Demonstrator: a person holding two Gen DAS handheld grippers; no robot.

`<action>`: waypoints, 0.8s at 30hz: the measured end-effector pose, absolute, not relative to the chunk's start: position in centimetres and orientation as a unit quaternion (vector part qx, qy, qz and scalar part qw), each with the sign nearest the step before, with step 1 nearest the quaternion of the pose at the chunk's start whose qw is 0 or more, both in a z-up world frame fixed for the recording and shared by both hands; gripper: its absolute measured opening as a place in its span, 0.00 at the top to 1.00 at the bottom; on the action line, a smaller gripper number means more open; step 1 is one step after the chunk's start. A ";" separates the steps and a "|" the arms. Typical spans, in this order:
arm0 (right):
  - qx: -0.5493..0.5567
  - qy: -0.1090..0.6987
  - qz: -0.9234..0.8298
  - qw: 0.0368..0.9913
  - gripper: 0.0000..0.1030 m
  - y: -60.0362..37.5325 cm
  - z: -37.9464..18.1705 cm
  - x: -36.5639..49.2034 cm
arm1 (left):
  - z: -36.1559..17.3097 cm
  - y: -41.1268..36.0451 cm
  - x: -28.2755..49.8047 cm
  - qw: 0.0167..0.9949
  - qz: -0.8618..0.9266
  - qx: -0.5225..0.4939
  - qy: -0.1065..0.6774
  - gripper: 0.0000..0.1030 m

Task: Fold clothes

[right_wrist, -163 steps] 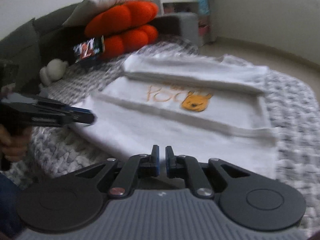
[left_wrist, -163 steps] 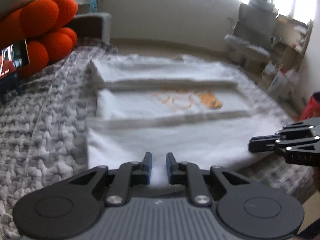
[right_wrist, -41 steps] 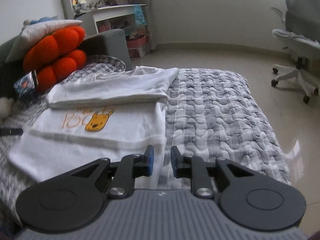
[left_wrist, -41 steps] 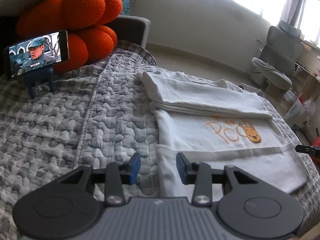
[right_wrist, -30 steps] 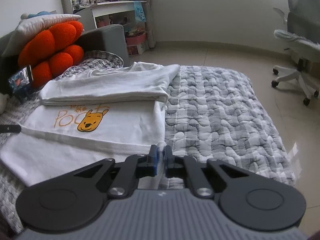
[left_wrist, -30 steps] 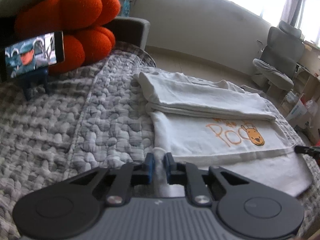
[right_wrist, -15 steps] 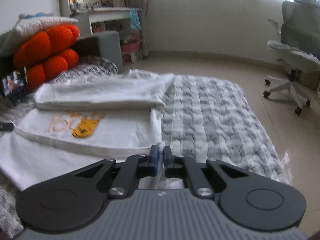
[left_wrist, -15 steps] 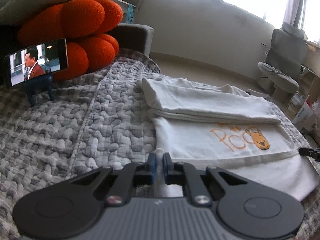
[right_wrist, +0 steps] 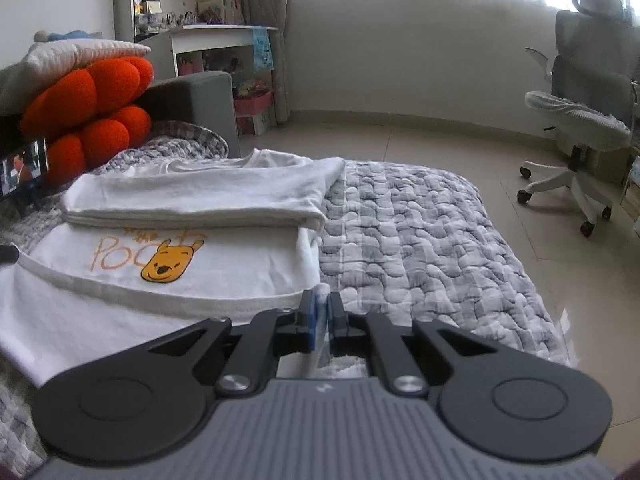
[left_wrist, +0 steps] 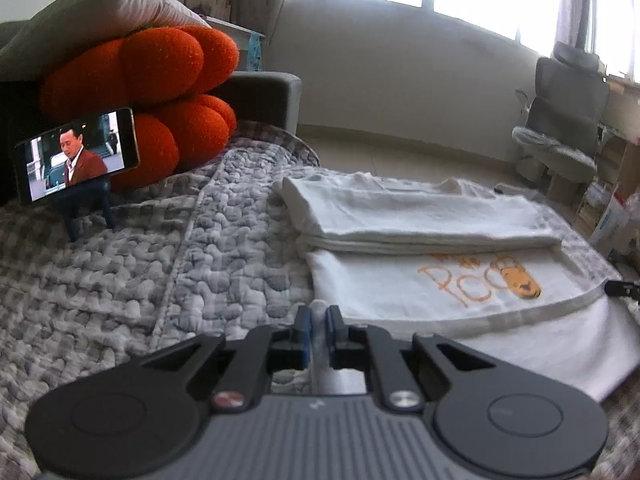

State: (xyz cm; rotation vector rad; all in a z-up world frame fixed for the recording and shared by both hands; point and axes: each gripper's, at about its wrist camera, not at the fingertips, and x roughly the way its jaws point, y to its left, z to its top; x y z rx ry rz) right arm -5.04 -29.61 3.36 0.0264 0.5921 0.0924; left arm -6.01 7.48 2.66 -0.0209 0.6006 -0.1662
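A white T-shirt (left_wrist: pixel 420 280) with an orange bear print lies on a grey quilted bed cover (left_wrist: pixel 220 248), its far side folded over into a thick band. My left gripper (left_wrist: pixel 316 314) is shut on the near left corner of the shirt, white cloth pinched between its blue pads. In the right wrist view the same T-shirt (right_wrist: pixel 224 256) spreads to the left, and my right gripper (right_wrist: pixel 319 304) is shut on its near right corner. The right gripper's tip (left_wrist: pixel 622 289) shows at the right edge of the left wrist view.
An orange knot cushion (left_wrist: pixel 160 92) under a grey pillow sits at the bed's far left, with a phone (left_wrist: pixel 76 154) on a stand playing video. A grey office chair (right_wrist: pixel 580 92) stands on the tiled floor (right_wrist: pixel 460 152) beyond the bed. Shelves and boxes line the walls.
Both grippers moved from the near edge out to the shirt's side corners and closed on the cloth about a second ago. Since then each corner has lifted slightly.
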 end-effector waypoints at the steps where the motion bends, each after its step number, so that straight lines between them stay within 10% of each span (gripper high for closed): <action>1: 0.013 0.297 0.044 0.954 0.94 -29.6 3.1 -4.9 | 2.3 7.5 -5.9 0.950 -0.079 -0.008 0.301 0.91; 20: -0.002 0.271 0.034 0.962 0.94 -28.6 3.7 -4.9 | 3.0 8.4 -6.0 0.951 -0.085 -0.034 0.296 0.96; 24: 0.014 0.293 0.039 0.955 0.94 -29.2 3.0 -4.7 | 3.0 9.5 -6.4 0.944 -0.089 -0.070 0.309 0.68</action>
